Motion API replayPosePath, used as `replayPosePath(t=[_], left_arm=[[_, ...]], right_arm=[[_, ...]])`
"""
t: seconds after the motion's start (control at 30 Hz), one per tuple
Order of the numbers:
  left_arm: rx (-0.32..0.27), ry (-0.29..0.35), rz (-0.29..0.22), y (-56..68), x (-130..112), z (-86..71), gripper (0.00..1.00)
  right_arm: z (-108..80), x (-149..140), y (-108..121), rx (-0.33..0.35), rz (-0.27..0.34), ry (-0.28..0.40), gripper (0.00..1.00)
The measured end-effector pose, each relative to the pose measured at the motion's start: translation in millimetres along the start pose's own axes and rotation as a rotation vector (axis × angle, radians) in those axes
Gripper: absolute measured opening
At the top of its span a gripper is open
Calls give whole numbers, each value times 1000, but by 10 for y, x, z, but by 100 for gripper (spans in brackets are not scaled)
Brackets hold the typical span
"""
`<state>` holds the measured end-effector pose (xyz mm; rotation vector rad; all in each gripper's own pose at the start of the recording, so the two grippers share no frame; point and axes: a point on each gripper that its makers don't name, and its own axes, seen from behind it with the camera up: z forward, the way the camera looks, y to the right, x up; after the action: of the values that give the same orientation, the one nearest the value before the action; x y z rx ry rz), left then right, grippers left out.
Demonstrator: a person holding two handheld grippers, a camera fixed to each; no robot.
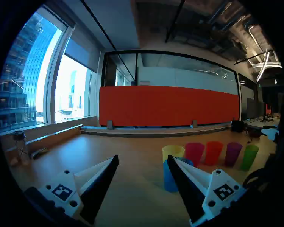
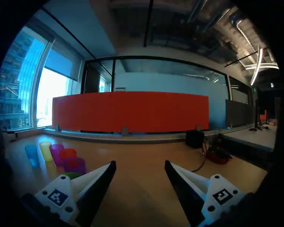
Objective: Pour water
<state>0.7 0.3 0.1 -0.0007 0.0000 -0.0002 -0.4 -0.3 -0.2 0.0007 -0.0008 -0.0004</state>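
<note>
Here, in the left gripper view, you have a tall glass window (image 1: 70, 90) at far left and a long orange partition panel (image 1: 168, 106) across the back of the light wooden tabletop (image 1: 138, 151). Your left gripper (image 1: 142, 158) hovers low over that tabletop with its two white, dark-edged fingers (image 1: 100, 178) spread wide and nothing between them. Just right of the gap, a translucent blue plastic cup (image 1: 169, 181) stands upright, half hidden behind the right-hand finger; you cannot tell whether the finger touches it. Behind it a row of upright cups stands close side by side: a yellow plastic cup (image 1: 173, 151), a pink plastic cup (image 1: 194, 152), an orange plastic cup (image 1: 213, 152), a purple plastic cup (image 1: 233, 153) and a green plastic cup (image 1: 249, 156). In the right gripper view, the cups sit at the far left of the table, off to the side of your right gripper (image 2: 140, 163). The blue plastic cup is leftmost, then the yellow plastic cup and the rest of the row. The green plastic cup is nearest and partly covered by the left-hand finger. This gripper's fingers are also spread wide, with only bare wood between them. Farther right, a small black box (image 2: 195, 139) stands near the back of the table. Just beside it, a red object (image 2: 217, 156) trails a dark cable (image 2: 199, 163) across the wood.
</note>
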Motion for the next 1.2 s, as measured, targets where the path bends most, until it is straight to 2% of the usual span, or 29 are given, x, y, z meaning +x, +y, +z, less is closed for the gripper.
replayPosePath(t=[0.1, 0.27, 0.5, 0.9, 1.2], left_arm=[[-11, 1, -3, 50, 109, 15, 96], [-37, 8, 9, 107, 414, 47, 96], [-68, 7, 21, 153, 863, 145, 96], [-84, 18, 15, 92, 1597, 284, 96], [-128, 32, 12, 204, 2080, 284, 96]], right_arm=[[-27, -45, -47, 11, -6, -12, 99], [-28, 135, -111, 46, -9, -35, 99], [9, 592, -118, 77, -1, -40, 99], [130, 1408, -80, 111, -18, -14, 99], [195, 1906, -101, 131, -24, 22, 99]])
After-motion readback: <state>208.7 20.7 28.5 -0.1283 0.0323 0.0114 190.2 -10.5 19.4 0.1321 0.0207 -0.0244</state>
